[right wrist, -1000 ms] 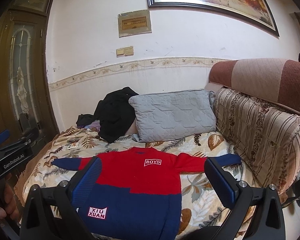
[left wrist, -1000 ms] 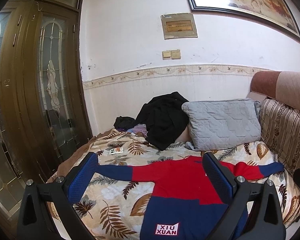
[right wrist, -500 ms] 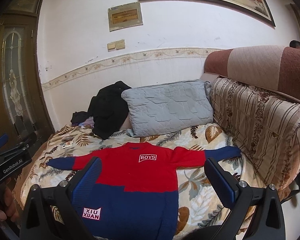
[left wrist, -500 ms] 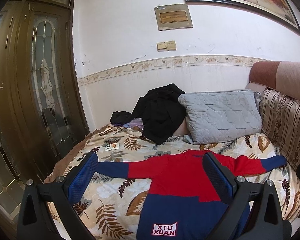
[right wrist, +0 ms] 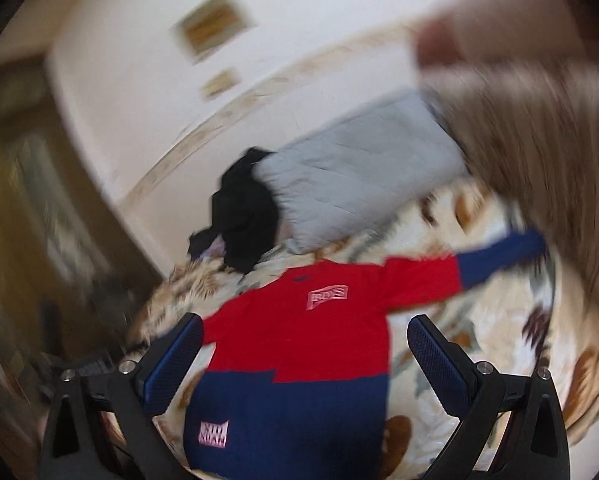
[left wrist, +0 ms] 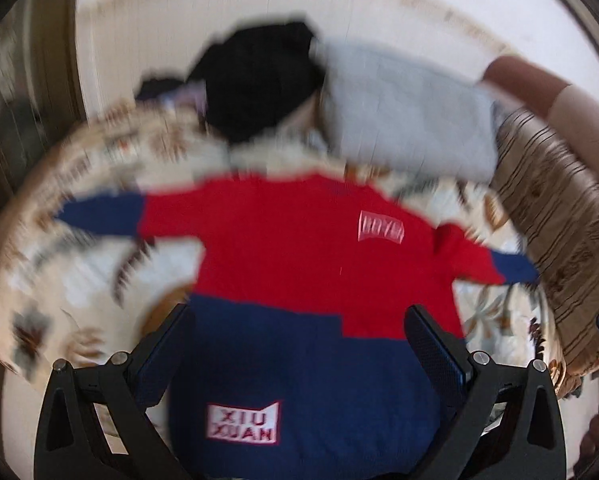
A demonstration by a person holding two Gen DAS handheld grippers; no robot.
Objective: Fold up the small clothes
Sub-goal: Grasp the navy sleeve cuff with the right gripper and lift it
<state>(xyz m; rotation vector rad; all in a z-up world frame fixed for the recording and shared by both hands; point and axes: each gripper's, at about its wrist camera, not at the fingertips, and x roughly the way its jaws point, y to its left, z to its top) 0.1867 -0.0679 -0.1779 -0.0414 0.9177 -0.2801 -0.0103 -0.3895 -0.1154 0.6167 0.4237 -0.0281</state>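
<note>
A small red and navy sweater [left wrist: 299, 256] lies flat on the leaf-print bedspread [left wrist: 71, 280], sleeves spread, with a "XIU XUAN" patch near the hem. It also shows in the right wrist view [right wrist: 299, 344]. My left gripper [left wrist: 299, 344] is open and empty, above the sweater's navy lower part. My right gripper [right wrist: 303, 356] is open and empty, above the sweater's middle. Both views are blurred by motion.
A grey pillow [left wrist: 403, 112] and a heap of black clothes [left wrist: 259, 80] lie at the back of the bed against the wall. A striped padded headboard [left wrist: 559, 208] runs along the right side. A dark wooden door [right wrist: 27, 208] stands at the left.
Both grippers have tipped down and moved closer over the sweater, which now fills much more of each view. The right view has also rolled. Both stay open.
</note>
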